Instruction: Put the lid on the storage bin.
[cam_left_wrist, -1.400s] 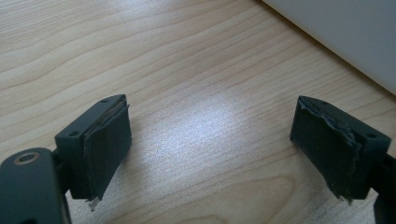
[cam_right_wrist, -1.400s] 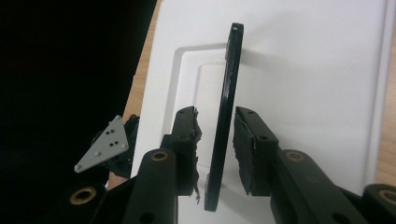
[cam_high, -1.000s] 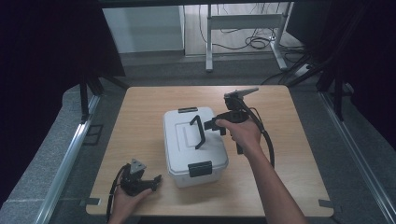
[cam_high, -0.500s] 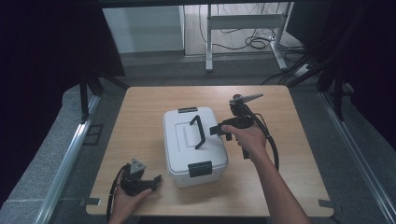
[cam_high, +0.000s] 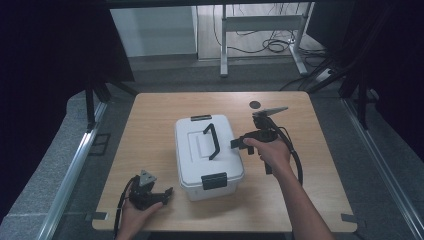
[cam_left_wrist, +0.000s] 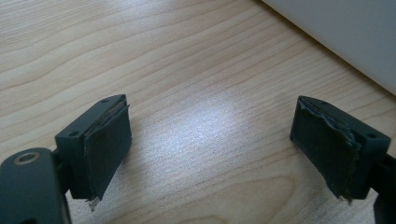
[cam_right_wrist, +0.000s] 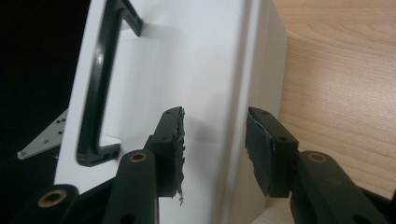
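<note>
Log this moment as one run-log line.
left gripper: open, near table front edge | right gripper: open, beside box | handle: up | latches: shut

High view looks forward and down over whole table (cam_high: 150, 115). Left gripper view sits close above tabletop. Right gripper view faces white box (cam_right_wrist: 201, 70) lid, close. All 3 views share box.

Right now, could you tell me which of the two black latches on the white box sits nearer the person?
The latch on the short side of the white box facing the person, between both forearms. The other latch is on the far short side, beyond the black handle.
</note>
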